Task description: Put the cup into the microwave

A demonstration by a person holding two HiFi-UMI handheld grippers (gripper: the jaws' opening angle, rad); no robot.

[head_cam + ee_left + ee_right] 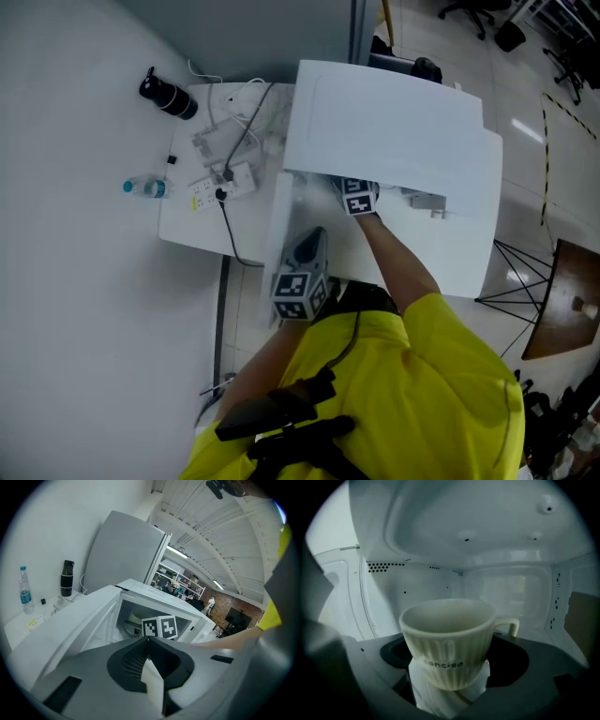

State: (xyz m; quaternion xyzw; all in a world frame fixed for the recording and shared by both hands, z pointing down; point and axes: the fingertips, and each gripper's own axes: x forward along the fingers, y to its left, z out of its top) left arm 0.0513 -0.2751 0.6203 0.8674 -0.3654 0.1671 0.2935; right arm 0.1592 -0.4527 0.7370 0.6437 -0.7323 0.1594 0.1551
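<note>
The white microwave [394, 122] stands with its door [279, 225] swung open to the left. A cream ribbed cup [447, 639] with its handle to the right sits between the jaws of my right gripper [450, 688], which is shut on it inside the oven's white cavity [440, 583]. In the head view only that gripper's marker cube [359, 198] shows at the opening; the cup is hidden under the oven's top. My left gripper [309, 248] hangs outside by the open door, its jaws [149, 641] together and empty, pointing at the opening.
On the white table [187, 230] left of the oven lie a power strip [220, 183] with cables, a black flask [169, 96] and a water bottle [145, 187]. A brown table [562, 300] stands at the right.
</note>
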